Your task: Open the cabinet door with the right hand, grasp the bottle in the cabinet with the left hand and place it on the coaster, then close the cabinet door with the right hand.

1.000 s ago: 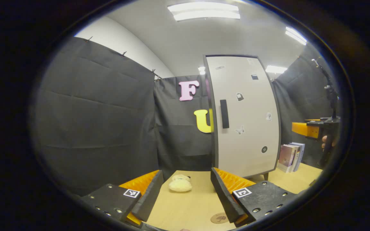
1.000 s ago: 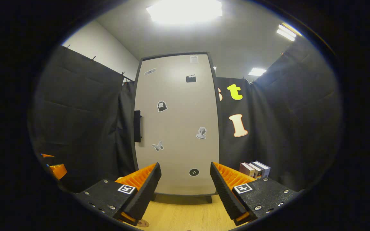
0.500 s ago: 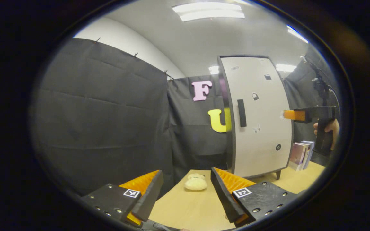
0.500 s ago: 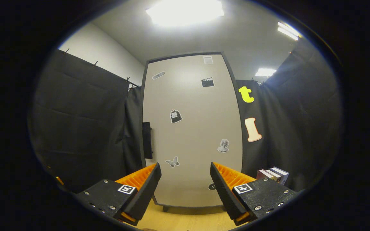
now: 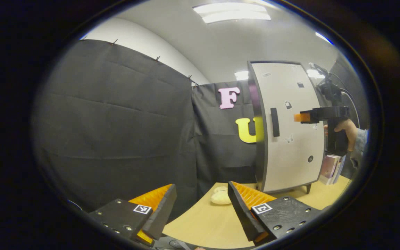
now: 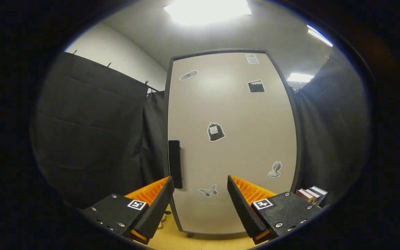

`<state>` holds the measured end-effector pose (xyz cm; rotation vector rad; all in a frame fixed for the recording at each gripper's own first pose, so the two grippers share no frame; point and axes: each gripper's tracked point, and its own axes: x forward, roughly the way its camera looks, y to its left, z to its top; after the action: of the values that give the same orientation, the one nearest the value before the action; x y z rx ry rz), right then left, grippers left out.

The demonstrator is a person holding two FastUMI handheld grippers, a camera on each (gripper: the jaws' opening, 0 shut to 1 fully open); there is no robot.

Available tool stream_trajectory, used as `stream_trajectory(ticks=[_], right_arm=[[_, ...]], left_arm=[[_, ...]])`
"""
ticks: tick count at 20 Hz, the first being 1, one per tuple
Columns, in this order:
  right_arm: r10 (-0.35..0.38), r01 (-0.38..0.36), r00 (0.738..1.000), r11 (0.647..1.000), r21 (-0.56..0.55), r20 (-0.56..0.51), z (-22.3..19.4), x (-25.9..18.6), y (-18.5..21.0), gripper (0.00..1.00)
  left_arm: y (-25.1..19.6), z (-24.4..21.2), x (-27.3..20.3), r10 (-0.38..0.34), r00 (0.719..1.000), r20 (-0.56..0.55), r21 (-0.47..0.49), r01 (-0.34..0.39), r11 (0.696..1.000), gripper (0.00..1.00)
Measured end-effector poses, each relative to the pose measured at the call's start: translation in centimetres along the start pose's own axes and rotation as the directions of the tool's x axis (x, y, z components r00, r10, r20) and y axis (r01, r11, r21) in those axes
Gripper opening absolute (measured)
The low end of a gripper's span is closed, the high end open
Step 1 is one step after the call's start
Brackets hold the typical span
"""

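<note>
Cabinet door [image 6: 231, 139] status: closed, standing flush in its dark frame, with stickers scattered over its pale face. Its dark vertical handle [image 6: 175, 164] sits at the door's left edge as seen in the right gripper view. The bottle cannot be seen; the closed door hides the cabinet's interior.

Your right gripper [image 6: 200, 199] faces the door head-on, with its jaws spread wide and nothing between them. In the right gripper view the handle appears just above its left finger, apart from it. In the left gripper view you can see the same gripper [image 5: 299, 117] farther off, held level in your hand [image 5: 346, 128], its tip in front of the door face to the right of the handle [image 5: 274, 122].

Your left gripper [image 5: 201, 205] is also wide open and holds nothing. It hangs low over the near edge of the wooden surface [image 5: 207, 222], well apart from the cabinet [image 5: 290, 128].

A small pale plush object [image 5: 221, 196] lies on the surface just left of the cabinet's base. A row of books [image 5: 331, 166] stands on the surface to the cabinet's right, partly behind your right hand.
</note>
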<state>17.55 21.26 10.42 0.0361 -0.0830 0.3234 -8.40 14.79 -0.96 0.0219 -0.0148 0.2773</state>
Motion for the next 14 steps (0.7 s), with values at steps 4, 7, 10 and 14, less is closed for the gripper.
stream_trajectory(ticks=[4,7,10,14], right_arm=[[-0.005,0.005,1.0,0.999,-0.034,-0.017,-0.7,3.3,1.8,0.95],[-0.007,0.005,0.999,0.998,-0.057,-0.036,-1.4,5.8,3.0,0.94],[-0.015,0.012,0.998,0.999,-0.044,-0.061,-1.9,7.9,3.8,0.9],[-0.042,0.037,0.994,0.998,-0.051,-0.098,-2.2,10.4,4.8,0.78]], left_arm=[[1.5,-0.3,-0.2,0.022,1.0,0.0,0.007,-0.022,1.0,0.92],[2.5,-0.6,-0.3,0.036,0.999,-0.005,0.009,-0.036,0.999,0.92],[3.6,-0.9,-0.4,0.052,0.999,-0.008,0.004,-0.052,0.999,0.89],[4.7,-1.7,-0.2,0.068,0.997,-0.026,0.002,-0.068,0.998,0.92]])
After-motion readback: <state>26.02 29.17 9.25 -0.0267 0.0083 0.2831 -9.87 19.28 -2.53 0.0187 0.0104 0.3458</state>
